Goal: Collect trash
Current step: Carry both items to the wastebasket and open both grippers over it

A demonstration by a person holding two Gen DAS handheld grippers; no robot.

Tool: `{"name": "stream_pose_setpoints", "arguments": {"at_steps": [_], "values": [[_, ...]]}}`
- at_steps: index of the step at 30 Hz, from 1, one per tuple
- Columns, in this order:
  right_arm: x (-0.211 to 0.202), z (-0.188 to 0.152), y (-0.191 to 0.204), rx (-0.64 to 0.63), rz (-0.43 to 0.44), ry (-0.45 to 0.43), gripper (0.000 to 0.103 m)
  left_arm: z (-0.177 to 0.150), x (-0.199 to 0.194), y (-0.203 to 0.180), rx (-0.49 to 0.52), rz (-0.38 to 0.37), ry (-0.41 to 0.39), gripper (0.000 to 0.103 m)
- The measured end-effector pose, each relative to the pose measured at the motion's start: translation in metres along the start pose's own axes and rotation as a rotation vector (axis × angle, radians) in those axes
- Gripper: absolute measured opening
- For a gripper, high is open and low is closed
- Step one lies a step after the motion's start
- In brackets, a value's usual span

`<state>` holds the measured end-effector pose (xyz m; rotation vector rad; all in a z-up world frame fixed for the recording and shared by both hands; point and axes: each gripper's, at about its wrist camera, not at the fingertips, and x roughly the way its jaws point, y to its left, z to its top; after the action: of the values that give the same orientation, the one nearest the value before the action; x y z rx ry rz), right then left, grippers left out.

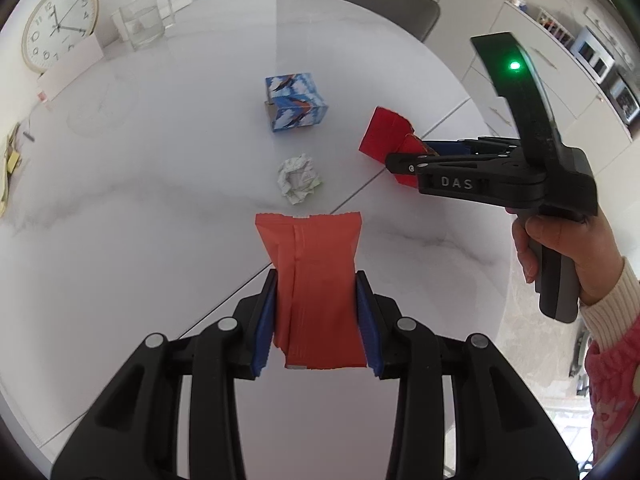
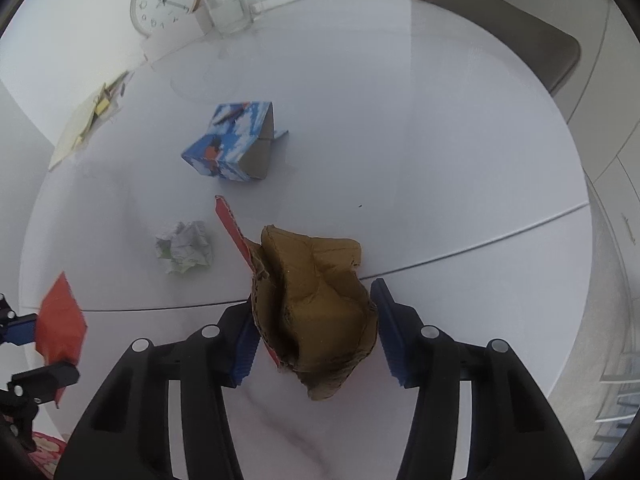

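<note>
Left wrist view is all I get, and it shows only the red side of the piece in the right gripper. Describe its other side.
Observer: In the right wrist view the cardboard piece is brown and crumpled inside. Only a thin red edge shows.
Operator: Confirm the grip.
Observer: It sits in the right gripper, and both blue pads appear to touch it.
Operator: Check the far end of the blue box.
Observer: The box is open at that end, grey inside, with a flap lying on the table.
</note>
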<state>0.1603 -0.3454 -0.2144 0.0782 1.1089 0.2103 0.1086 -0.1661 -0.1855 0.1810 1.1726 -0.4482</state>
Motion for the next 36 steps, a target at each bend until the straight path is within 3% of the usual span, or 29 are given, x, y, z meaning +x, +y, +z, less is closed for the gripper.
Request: {"name": "stream_pose_setpoints", "arguments": {"at_steps": [6,16,24,29,32,34,36], "values": [[-0.072,-0.041,-0.01,0.077,-0.033,-0.069,0.053,-0.008,-0.017,-0.029,0.097,-0.031,-0.014,0.036],[-0.178,-0.164,-0.019,0.229,-0.122,-0.092,0.053,-0.049,-0.04,-0.119,0.302,-0.138,-0.016,0.036],[-0.221,-0.234,-0.03,0.362,-0.172,-0.112,0.053,-0.085,-0.046,-0.187,0.456,-0.204,0.02,0.036],[-0.232,-0.26,-0.039,0.399,-0.183,-0.111,0.053,-0.102,-0.028,-0.216,0.504,-0.25,0.12,0.037],[-0.234,-0.268,-0.044,0.403,-0.184,-0.107,0.053,-0.108,-0.02,-0.227,0.521,-0.232,0.161,0.051],[-0.234,-0.271,-0.046,0.41,-0.176,-0.11,0.053,-0.109,-0.026,-0.231,0.53,-0.214,0.129,0.071],[-0.234,-0.273,-0.048,0.417,-0.159,-0.111,0.053,-0.109,-0.032,-0.231,0.536,-0.206,0.099,0.08]]}}
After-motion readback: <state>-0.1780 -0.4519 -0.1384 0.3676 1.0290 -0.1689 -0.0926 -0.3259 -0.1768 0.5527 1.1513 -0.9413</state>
